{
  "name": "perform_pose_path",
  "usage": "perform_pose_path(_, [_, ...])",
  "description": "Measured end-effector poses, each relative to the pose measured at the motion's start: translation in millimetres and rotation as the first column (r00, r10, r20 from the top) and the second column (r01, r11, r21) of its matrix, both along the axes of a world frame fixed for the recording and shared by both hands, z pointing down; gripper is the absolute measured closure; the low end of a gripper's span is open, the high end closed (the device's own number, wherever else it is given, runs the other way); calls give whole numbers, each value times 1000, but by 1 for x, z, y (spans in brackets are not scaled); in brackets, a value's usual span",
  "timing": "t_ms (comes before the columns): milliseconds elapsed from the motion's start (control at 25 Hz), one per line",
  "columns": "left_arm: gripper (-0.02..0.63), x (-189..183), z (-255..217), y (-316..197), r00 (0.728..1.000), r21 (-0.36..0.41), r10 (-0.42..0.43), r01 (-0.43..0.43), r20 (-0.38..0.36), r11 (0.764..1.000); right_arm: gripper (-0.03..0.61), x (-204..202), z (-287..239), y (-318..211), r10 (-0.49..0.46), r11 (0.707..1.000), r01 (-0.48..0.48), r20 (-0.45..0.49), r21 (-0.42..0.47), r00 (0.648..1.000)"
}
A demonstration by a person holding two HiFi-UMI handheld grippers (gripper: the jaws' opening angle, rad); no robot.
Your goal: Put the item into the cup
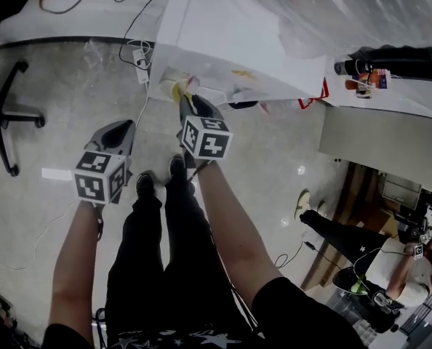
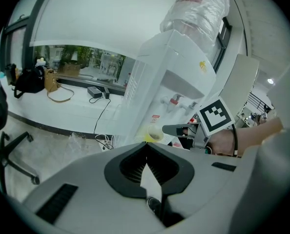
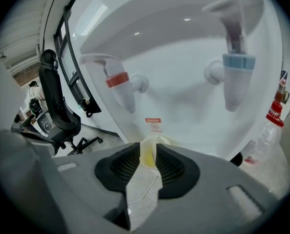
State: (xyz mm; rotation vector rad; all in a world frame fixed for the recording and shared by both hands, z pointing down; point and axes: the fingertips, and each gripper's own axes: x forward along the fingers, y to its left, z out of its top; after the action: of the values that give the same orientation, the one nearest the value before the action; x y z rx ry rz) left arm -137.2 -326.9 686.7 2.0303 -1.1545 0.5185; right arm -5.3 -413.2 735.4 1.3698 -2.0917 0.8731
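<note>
A yellow paper cup (image 1: pixel 174 89) is held by its rim in my right gripper (image 1: pixel 187 100), which is shut on it just in front of the white water dispenser (image 1: pixel 230 42). In the right gripper view the cup's rim (image 3: pixel 149 152) is pinched between the jaws, below the red tap (image 3: pixel 118 79) and the blue tap (image 3: pixel 238 62). My left gripper (image 1: pixel 124 127) hangs lower and to the left over the floor, shut, with nothing between its jaws (image 2: pixel 146 149). From the left gripper view I see the right gripper (image 2: pixel 181 129) and the cup (image 2: pixel 154 134). No other item shows.
A large water bottle (image 2: pixel 198 4) tops the dispenser. Cables and a power strip (image 1: pixel 140 57) lie on the floor by its base. An office chair (image 1: pixel 5 115) stands at left. A plastic bottle (image 3: pixel 267 135) stands right of the dispenser. Another person (image 1: pixel 376 253) sits at lower right.
</note>
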Motion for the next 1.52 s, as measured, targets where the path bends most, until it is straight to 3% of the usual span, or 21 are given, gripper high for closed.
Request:
perform_pose_path(840, [609,23,-122,74,998,7,62,-62,-26,998,491,23,-146,110,98,995,-96,75,-18,992])
perform_pose_path(920, [609,26,-134,84,998,14,59,-59,-19,998,529,31,-158,123,104,995,-103,82,-16,991])
perform_pose_path(1120, [609,34,-160,113,1000,28,1,0,-25,1000,542,48,-189,153,60,998,-63,99,23,993])
perform_pose_path(1520, [609,96,-218,190,1000,151,-1,1,-2,988,577,111,-253,240,50,990,-75,196,121,979])
